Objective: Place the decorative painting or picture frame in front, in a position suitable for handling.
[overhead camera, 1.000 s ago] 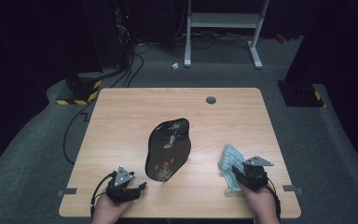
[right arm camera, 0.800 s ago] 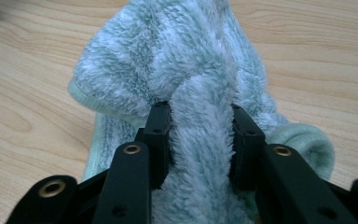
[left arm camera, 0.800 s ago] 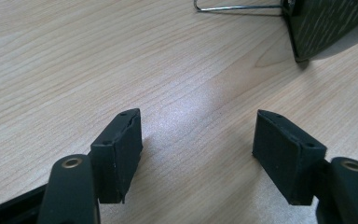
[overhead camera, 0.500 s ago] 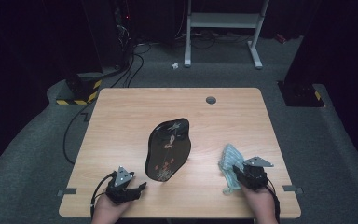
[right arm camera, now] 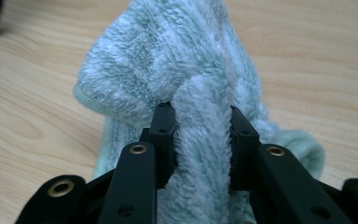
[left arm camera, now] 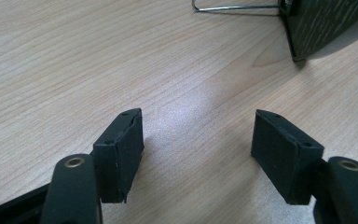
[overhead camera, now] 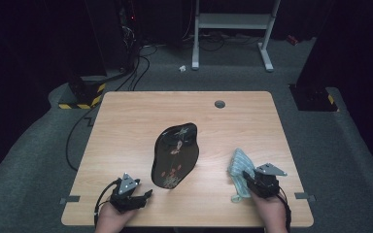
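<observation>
Right gripper point(overhead camera: 246, 178) jaws just closing, pinching fold of mint fleece cloth point(overhead camera: 238, 171) near table's point(overhead camera: 126, 121) right front edge; cloth's long axis front-to-back, bunched end up. Left gripper point(left arm camera: 198, 154) jaws wide, nothing between.

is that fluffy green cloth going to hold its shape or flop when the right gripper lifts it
Probably flop: the cloth looks like soft terry, already bunched into a fold where the right gripper pinches it. It seems light, so it should lift easily. The fuzzy pile squashed between the pads suggests little slipping, though loose ends may drag on the table.
</observation>
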Demonstrator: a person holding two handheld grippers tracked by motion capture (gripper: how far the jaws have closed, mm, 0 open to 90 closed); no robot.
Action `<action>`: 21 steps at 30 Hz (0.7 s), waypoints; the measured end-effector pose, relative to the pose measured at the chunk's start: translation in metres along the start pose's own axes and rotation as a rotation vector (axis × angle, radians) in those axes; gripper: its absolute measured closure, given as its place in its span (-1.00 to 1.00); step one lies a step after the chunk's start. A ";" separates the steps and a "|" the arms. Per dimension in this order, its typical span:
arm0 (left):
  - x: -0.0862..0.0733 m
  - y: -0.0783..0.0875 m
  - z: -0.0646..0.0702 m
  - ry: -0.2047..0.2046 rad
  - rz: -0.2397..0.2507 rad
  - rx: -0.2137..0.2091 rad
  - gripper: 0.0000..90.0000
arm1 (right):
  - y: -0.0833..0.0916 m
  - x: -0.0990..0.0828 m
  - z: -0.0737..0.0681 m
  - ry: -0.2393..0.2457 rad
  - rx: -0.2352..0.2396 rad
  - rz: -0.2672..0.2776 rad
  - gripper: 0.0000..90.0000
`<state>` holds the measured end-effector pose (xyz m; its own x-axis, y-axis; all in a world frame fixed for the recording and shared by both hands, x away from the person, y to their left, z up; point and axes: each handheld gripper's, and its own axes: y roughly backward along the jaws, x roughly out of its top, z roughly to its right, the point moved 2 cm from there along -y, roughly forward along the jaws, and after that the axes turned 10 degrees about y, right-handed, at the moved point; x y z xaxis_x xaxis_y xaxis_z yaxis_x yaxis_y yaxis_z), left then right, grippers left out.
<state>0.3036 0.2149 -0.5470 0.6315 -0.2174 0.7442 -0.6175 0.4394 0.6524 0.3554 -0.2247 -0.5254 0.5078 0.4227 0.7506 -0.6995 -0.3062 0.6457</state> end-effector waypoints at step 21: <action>0.005 0.019 0.006 0.024 0.090 -0.105 -0.09 | 0.050 0.057 -0.038 0.090 0.038 0.208 0.53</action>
<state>0.2918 0.2167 -0.5301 0.5874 -0.1526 0.7948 -0.6209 0.5449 0.5635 0.3308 -0.1834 -0.4557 0.3068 0.4214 0.8534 -0.7639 -0.4259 0.4849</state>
